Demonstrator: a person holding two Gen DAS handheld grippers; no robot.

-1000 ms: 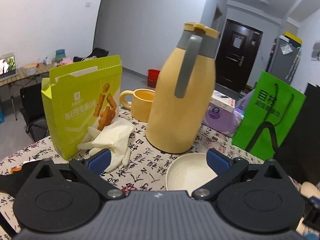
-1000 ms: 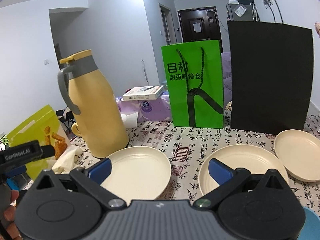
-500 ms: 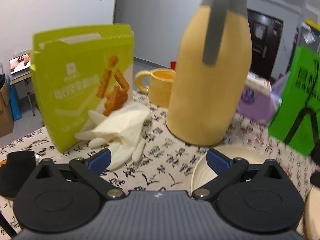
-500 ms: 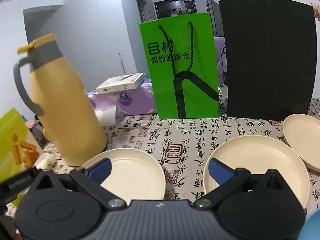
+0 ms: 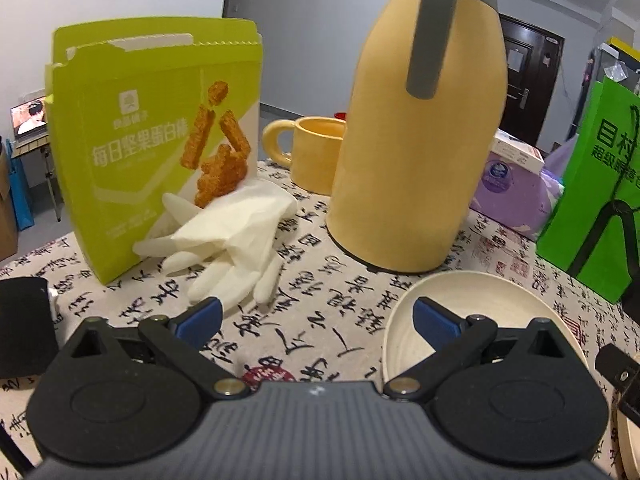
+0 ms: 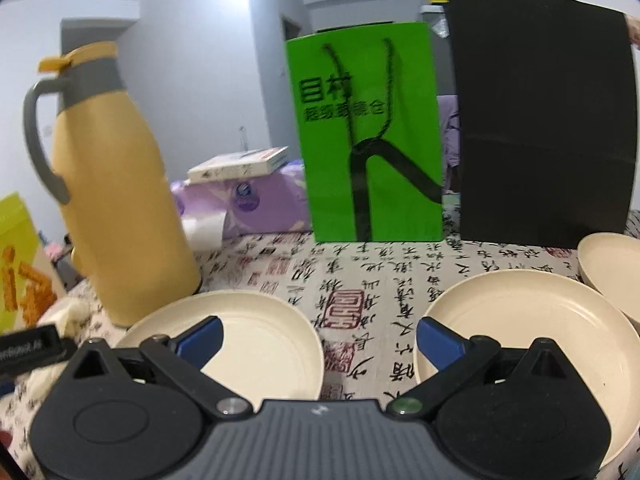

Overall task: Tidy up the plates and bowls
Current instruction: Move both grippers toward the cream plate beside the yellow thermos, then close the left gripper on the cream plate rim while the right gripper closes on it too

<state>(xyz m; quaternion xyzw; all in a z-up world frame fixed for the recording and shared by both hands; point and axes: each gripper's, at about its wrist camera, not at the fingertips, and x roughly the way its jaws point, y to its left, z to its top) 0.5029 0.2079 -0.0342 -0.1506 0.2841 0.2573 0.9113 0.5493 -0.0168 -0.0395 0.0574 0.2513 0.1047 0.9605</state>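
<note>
Three cream plates lie on the calligraphy tablecloth. In the right wrist view one plate (image 6: 260, 340) is at the left, a second plate (image 6: 528, 332) at the right and a third plate (image 6: 612, 268) at the far right edge. My right gripper (image 6: 318, 336) is open and empty, low over the cloth between the first two plates. In the left wrist view my left gripper (image 5: 316, 320) is open and empty; its right finger overlaps the rim of the left plate (image 5: 480, 300).
A yellow thermos jug (image 5: 416, 152) stands just behind the left plate, with a yellow mug (image 5: 312, 152), a green snack box (image 5: 156, 140) and white gloves (image 5: 228, 240) to its left. A green paper bag (image 6: 368, 140), a black bag (image 6: 540, 120) and purple tissue packs (image 6: 248, 208) stand at the back.
Both grippers have moved forward and lower toward the table; the jug and plates loom larger. The left gripper has shifted left, so its plate sits further right. Both stay open.
</note>
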